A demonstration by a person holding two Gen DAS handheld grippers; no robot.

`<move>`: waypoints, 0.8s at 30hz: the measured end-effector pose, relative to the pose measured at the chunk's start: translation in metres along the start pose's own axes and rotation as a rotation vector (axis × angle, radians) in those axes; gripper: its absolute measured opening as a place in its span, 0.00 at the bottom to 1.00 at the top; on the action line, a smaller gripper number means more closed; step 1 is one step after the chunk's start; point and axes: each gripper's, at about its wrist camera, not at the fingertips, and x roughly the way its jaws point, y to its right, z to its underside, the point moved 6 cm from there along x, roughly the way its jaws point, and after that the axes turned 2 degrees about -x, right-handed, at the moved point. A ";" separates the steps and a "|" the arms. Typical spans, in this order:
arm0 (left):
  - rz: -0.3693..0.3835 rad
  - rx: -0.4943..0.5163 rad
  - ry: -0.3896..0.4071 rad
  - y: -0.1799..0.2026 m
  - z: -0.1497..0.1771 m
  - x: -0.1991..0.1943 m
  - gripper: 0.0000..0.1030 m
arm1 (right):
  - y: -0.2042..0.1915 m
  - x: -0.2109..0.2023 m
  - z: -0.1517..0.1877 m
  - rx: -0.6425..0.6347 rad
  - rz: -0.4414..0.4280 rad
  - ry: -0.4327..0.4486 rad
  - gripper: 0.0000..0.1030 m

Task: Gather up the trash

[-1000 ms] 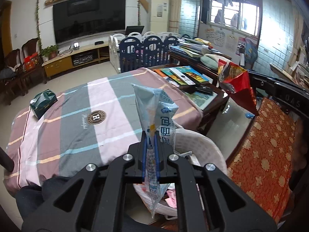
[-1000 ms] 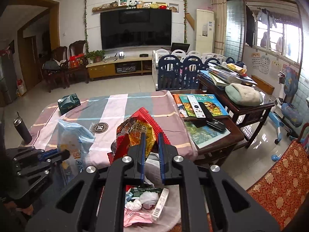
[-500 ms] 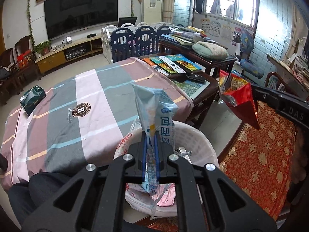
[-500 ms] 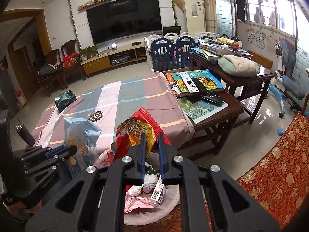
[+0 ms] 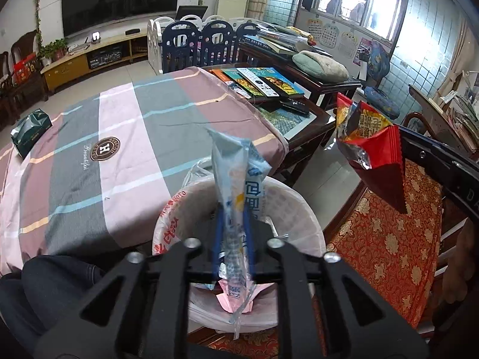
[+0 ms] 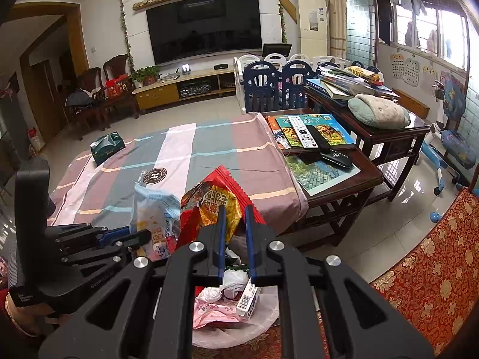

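Left wrist view: the left tool [image 5: 232, 236] is opening over the white plastic-lined waste basket [image 5: 302, 209], its pale blue plastic wrapper [image 5: 236, 185] upright between the parting jaws, ready to drop in. Just beside, the right tool [image 6: 235, 224] stays-free clamps a red crinkled snack bag [image 6: 221, 197] above the same basket.

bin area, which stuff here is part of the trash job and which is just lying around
Part of the job:
- blue wrapper, between the opening left tongs
- red snack bag, in the right tongs
- bin

Lying about:
- tissue pack
- remotes
- books
- cushion
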 end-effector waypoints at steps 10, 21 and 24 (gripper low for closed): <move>-0.110 -0.005 0.073 -0.010 -0.004 -0.020 0.59 | -0.005 0.008 0.004 -0.002 -0.014 -0.032 0.13; -0.270 -0.070 0.149 -0.046 -0.010 -0.087 0.81 | -0.035 0.003 0.006 0.011 0.040 -0.053 0.74; -0.290 -0.108 0.166 -0.056 -0.003 -0.111 0.87 | -0.043 -0.010 0.002 0.001 0.143 -0.043 0.86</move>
